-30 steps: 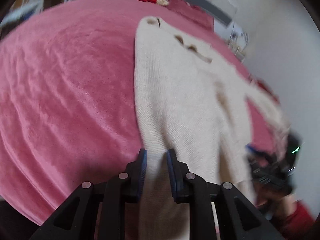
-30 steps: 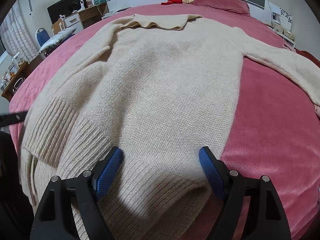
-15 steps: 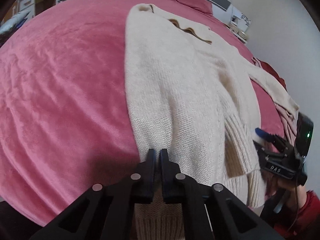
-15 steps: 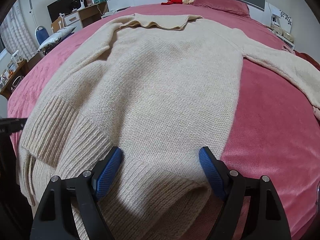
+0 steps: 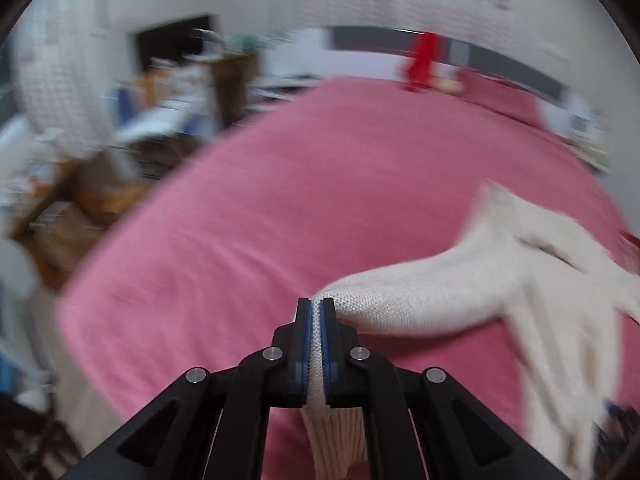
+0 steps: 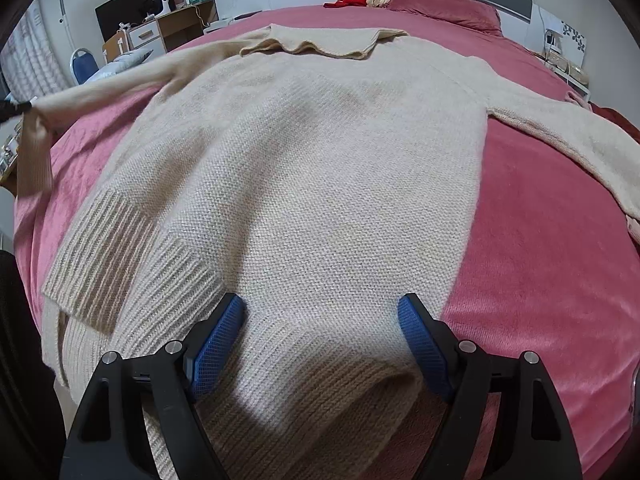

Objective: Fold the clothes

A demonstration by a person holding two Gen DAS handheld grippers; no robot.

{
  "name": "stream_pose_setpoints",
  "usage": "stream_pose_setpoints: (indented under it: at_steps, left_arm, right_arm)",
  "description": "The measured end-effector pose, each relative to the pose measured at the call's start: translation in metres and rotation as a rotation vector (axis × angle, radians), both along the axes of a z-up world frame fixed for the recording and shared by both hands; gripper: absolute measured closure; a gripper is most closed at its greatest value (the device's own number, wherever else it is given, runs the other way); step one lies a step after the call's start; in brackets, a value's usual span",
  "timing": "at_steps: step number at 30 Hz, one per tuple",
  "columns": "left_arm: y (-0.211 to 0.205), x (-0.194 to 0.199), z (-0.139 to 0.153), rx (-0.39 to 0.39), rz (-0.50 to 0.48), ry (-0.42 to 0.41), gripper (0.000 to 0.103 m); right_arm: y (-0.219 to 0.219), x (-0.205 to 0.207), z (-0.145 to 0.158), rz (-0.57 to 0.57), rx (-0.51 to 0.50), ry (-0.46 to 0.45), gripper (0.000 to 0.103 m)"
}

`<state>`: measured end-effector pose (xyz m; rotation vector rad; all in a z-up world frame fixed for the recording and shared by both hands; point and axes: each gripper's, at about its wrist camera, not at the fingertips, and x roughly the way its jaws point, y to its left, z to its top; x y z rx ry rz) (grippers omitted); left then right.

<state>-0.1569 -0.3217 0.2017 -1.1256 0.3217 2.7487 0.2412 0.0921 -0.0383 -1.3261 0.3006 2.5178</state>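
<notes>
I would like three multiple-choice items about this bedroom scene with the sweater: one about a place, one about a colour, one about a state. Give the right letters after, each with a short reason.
1. Where does the right hand-held gripper hover?
A. over the sweater's ribbed bottom hem
B. over the collar
C. over the pillow

2. What colour is the bed cover?
A. grey
B. pink
C. green

3. What is the state of the left hand-held gripper?
A. wide open, with nothing between its pads
B. shut on the sweater's sleeve
C. shut on a pillow

Key: 1 A, the ribbed hem of the sweater lies between the two blue pads, which stand apart. 2 B, pink plush surrounds the cream knit in both views. 3 B, cream knit of the sleeve is pinched between the closed pads and lifted off the bed.
</notes>
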Motion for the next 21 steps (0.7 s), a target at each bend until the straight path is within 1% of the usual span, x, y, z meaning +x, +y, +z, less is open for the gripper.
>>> stream_pose_setpoints:
  at_steps: [1, 2, 3, 5, 6, 7, 8, 9, 10, 11, 13, 14, 16, 17, 18, 19, 20, 21]
  left_arm:
    - [-0.013, -0.019, 0.006, -0.053, 0.063, 0.024, 0.1]
    - [-0.028, -0.041, 0.009, -0.129, 0.155, 0.033, 0.099]
    - [-0.043, -0.057, 0.01, -0.179, 0.236, 0.026, 0.099]
    - [-0.073, -0.076, 0.007, -0.181, 0.372, -0.019, 0.099]
    - [-0.085, -0.079, 0.006, -0.15, 0.423, -0.035, 0.099]
    - [-0.093, -0.075, 0.003, -0.098, 0.449, -0.043, 0.099]
    - [-0.093, -0.067, -0.003, -0.039, 0.427, -0.059, 0.098]
    - [-0.089, -0.058, -0.009, 0.021, 0.384, -0.08, 0.098]
    - [-0.075, -0.046, -0.019, 0.041, 0.312, -0.112, 0.098]
    - [-0.056, -0.032, -0.029, 0.04, 0.224, -0.15, 0.098]
    - [-0.017, -0.004, -0.051, 0.037, 0.049, -0.224, 0.097]
    - [0.009, 0.014, -0.062, 0.049, -0.047, -0.268, 0.097]
    - [0.067, 0.057, -0.086, 0.088, -0.237, -0.361, 0.095]
    - [0.088, 0.073, -0.096, 0.095, -0.295, -0.393, 0.091]
    - [0.106, 0.085, -0.104, 0.096, -0.338, -0.417, 0.089]
    - [0.122, 0.097, -0.113, 0.082, -0.37, -0.436, 0.089]
    - [0.137, 0.109, -0.122, 0.059, -0.396, -0.452, 0.088]
    - [0.147, 0.117, -0.13, 0.039, -0.402, -0.459, 0.089]
  right_arm:
    - [-0.001, 0.0, 0.0, -0.001, 0.001, -0.002, 0.022]
    - [-0.003, 0.001, 0.0, -0.002, 0.003, -0.004, 0.022]
    - [-0.004, 0.002, 0.001, -0.002, 0.002, -0.008, 0.022]
    - [-0.007, 0.003, 0.002, -0.001, -0.001, -0.013, 0.022]
    - [-0.008, 0.004, 0.003, 0.0, -0.003, -0.014, 0.022]
    - [-0.009, 0.005, 0.003, 0.0, -0.006, -0.015, 0.022]
    - [-0.01, 0.005, 0.004, 0.0, -0.009, -0.015, 0.022]
    - [-0.011, 0.006, 0.004, 0.0, -0.011, -0.016, 0.021]
    - [-0.012, 0.007, 0.004, -0.001, -0.014, -0.016, 0.021]
    - [-0.012, 0.008, 0.006, -0.001, -0.02, -0.016, 0.021]
    - [-0.009, 0.012, 0.015, -0.006, -0.067, -0.012, 0.021]
    - [-0.006, 0.015, 0.021, -0.012, -0.094, -0.004, 0.021]
    - [0.008, 0.036, 0.043, -0.085, -0.175, 0.098, 0.021]
    - [0.015, 0.046, 0.049, -0.127, -0.203, 0.123, 0.021]
    - [0.026, 0.059, 0.053, -0.177, -0.243, 0.134, 0.021]
    - [0.049, 0.069, 0.054, -0.217, -0.294, 0.125, 0.021]
    - [0.061, 0.076, 0.05, -0.249, -0.355, 0.111, 0.021]
    - [0.07, 0.084, 0.046, -0.277, -0.412, 0.099, 0.021]
